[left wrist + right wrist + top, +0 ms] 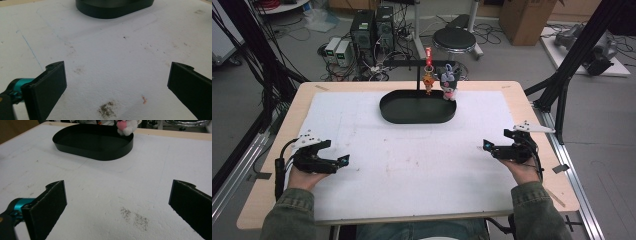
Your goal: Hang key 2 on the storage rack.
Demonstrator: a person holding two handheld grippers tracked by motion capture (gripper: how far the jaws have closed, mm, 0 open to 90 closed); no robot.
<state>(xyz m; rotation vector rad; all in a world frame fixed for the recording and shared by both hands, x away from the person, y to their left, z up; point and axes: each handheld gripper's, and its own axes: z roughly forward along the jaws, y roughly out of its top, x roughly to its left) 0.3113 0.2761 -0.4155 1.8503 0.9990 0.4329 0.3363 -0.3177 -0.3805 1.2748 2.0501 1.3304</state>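
A black oval tray (389,111) lies at the far middle of the white mat (412,165), its wall also seen as the tray (112,12) and the tray (100,153). Over its far rim a black stand (419,70) carries two hanging toys: a small orange figure (428,81) and a grey-white plush (449,82) with a pink front, the plush (125,125) hanging above the tray's far edge. My left gripper (343,161) rests near the left front of the mat, open and holding nothing, left gripper (117,82). My right gripper (488,146) sits at the right front, open and holding nothing, right gripper (117,202).
The mat covers a wooden table (532,165) whose bare edges frame it. Dirty smudges mark the mat in front of the jaws. Beyond the table stand computer cases (372,27), a round stool (454,40), cables and a cardboard box (524,15). Black frame posts (562,100) rise at both sides.
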